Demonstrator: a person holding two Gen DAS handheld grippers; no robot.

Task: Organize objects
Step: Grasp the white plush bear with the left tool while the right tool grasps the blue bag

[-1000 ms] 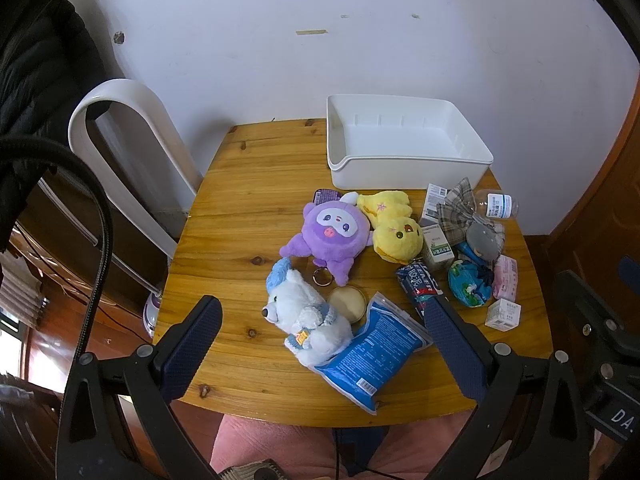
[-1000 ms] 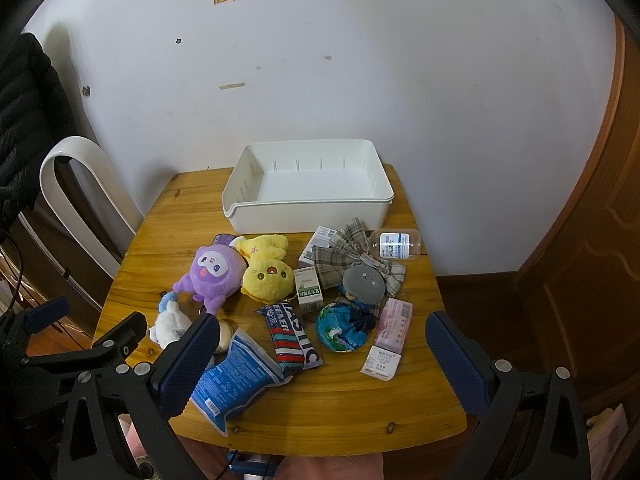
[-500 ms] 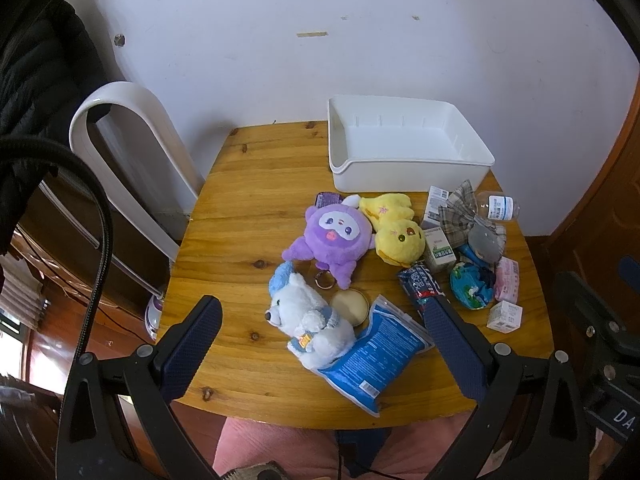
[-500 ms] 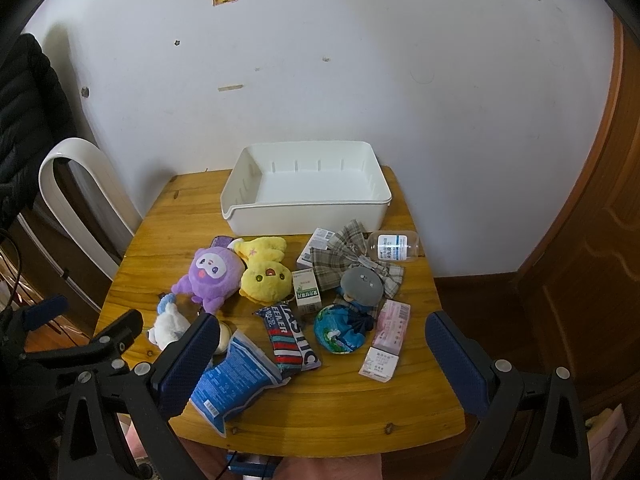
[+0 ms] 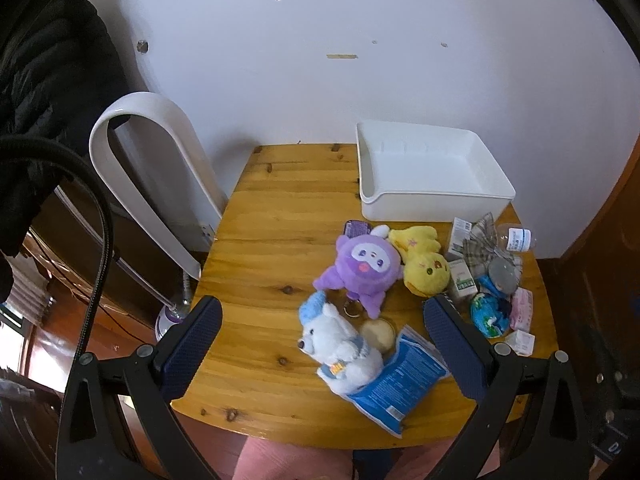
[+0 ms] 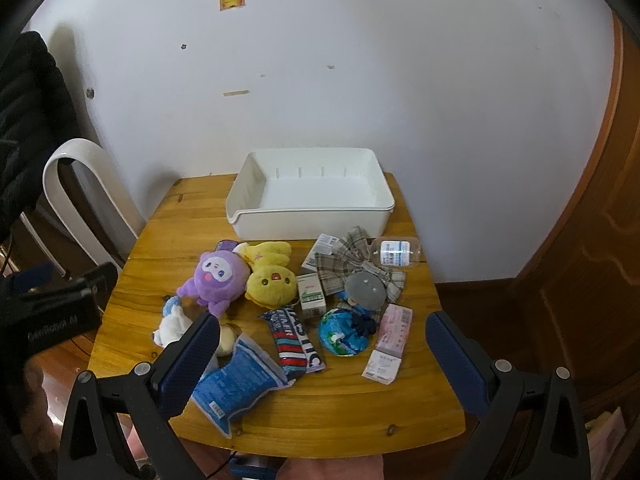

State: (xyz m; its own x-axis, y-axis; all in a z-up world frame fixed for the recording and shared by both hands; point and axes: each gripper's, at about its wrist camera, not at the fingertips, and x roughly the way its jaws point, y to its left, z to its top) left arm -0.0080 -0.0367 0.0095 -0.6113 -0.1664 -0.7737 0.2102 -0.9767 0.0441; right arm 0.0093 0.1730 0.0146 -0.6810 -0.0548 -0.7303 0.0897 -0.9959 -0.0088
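Item: white plastic bin [image 6: 312, 196], rectangular, open-topped, nothing in it; stands at the far edge of the wooden desk [image 6: 168, 220], against the wall.

Loose goods, clustered in front of the bin toward the desk's right half:
- purple plush [image 6: 216, 276], round-faced, touching a yellow chick plush [image 6: 270, 276] on its right;
- white bear plush [image 5: 340, 344] with a blue cap, lying partly on a blue foil pouch [image 5: 400, 380];
- striped snack packet [image 6: 294, 338], beside the pouch;
- small green-and-white carton [image 6: 311, 294], upright;
- plaid cloth [image 6: 352, 262] and a grey-headed doll [image 6: 366, 288] over a blue-green ball [image 6: 340, 336];
- clear bottle [image 6: 396, 252] with a white label, on its side;
- pink packet [image 6: 394, 330] and a small white box [image 6: 380, 366], at the right end.

Left tool [image 5: 320, 344]: jaws spread wide, gripping nothing, hovering over the desk's near edge above the bear.

Right tool [image 6: 324, 360]: jaws likewise spread wide, holding nothing, poised above the near edge facing the cluster.

Surroundings: white curved chair back [image 5: 152, 168] left of the desk.
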